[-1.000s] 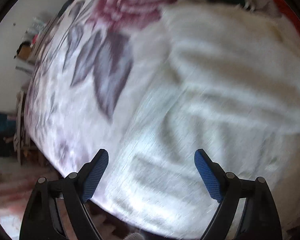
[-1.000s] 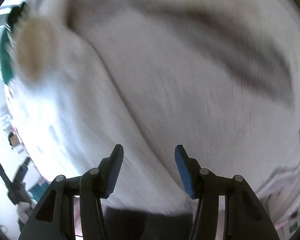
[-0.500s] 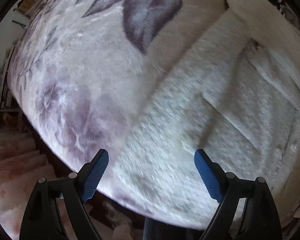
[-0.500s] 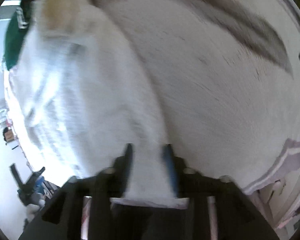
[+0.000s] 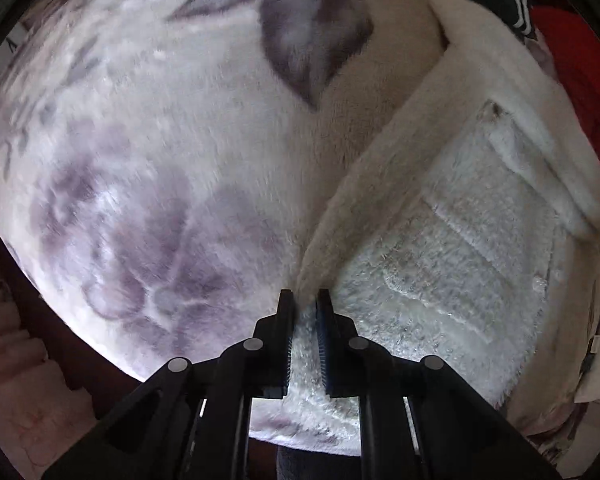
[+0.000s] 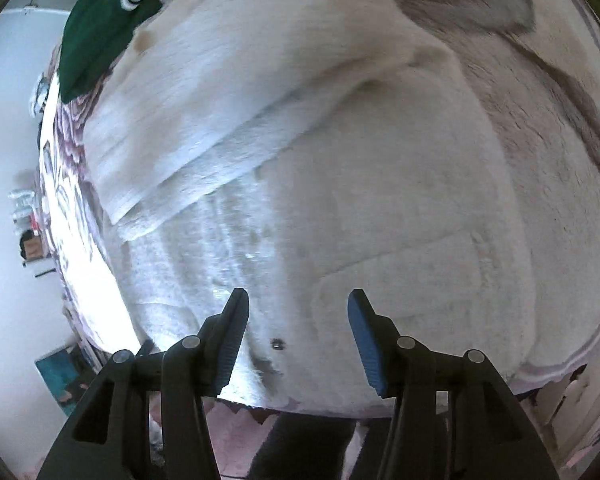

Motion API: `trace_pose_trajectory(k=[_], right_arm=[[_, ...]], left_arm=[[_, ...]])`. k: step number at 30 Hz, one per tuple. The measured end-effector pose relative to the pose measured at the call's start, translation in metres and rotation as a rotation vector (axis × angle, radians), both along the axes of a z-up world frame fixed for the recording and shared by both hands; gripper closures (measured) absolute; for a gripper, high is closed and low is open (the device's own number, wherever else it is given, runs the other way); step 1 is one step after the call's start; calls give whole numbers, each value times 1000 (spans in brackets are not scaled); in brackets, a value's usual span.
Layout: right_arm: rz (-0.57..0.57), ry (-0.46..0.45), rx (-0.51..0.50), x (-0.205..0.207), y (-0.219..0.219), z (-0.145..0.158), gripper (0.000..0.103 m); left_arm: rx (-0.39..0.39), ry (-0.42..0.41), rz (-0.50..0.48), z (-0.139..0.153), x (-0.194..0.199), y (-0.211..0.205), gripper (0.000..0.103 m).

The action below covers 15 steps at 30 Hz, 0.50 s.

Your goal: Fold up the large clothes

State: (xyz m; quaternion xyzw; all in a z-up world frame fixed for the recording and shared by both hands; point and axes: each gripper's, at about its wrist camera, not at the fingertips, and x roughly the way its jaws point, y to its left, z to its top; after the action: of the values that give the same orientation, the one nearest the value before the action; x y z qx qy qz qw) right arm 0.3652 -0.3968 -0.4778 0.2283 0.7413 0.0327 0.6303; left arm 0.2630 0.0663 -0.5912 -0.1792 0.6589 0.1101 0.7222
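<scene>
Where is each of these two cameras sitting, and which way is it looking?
Left wrist: on the left tool, looking down at the white coat's edge, on which its jaws are closing, and a floral blanket.
Right wrist: on the right tool, looking steeply down at the coat; jaws opening, nothing gripped.
Shared: coat, blanket, green garment.

Home bedroom: floral blanket [image 5: 148,152] covering a bed.

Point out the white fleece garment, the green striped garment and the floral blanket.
white fleece garment [image 6: 379,200], right wrist view, on its broad front panel.
green striped garment [image 6: 96,36], right wrist view, on the plain green cloth.
floral blanket [image 5: 180,140], left wrist view, on pale pile between the prints.
</scene>
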Motion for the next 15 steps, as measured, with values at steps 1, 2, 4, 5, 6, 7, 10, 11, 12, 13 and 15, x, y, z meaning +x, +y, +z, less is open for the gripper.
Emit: trace_pose_trajectory(k=[1,2,4,5,6,7,10,11,12,13,15], right_arm=[[4,-5,-17,4,6,4,49],[4,-16,-26,6,10,9,49],[-3,-44,-45,13,10,19,49],[-8,-60,-53,17,8,21,47],[-15,-76,-56,19,5,27,37],[-24,-92,-58,22,1,32,25],[-40,-122,-67,29,-19,48,18],[-41,-124,-68,30,-28,54,18],[-42,-131,-74,34,-34,58,18],[-42,-144,-82,38,-45,64,18],[-34,-157,-102,47,-63,72,18]], left_arm=[[20,10,-11,7,3,-5,90],[39,25,-27,12,9,-5,90],[81,14,-71,26,25,-10,90],[108,3,-91,33,31,-13,85],[135,-14,-114,40,40,-14,75],[174,-23,-138,47,49,-18,66],[272,-46,-140,61,64,-25,15],[286,-63,-122,68,65,-26,15],[306,-70,-102,74,64,-26,15],[312,-77,-89,75,61,-31,15],[314,-94,-73,80,62,-44,15]])
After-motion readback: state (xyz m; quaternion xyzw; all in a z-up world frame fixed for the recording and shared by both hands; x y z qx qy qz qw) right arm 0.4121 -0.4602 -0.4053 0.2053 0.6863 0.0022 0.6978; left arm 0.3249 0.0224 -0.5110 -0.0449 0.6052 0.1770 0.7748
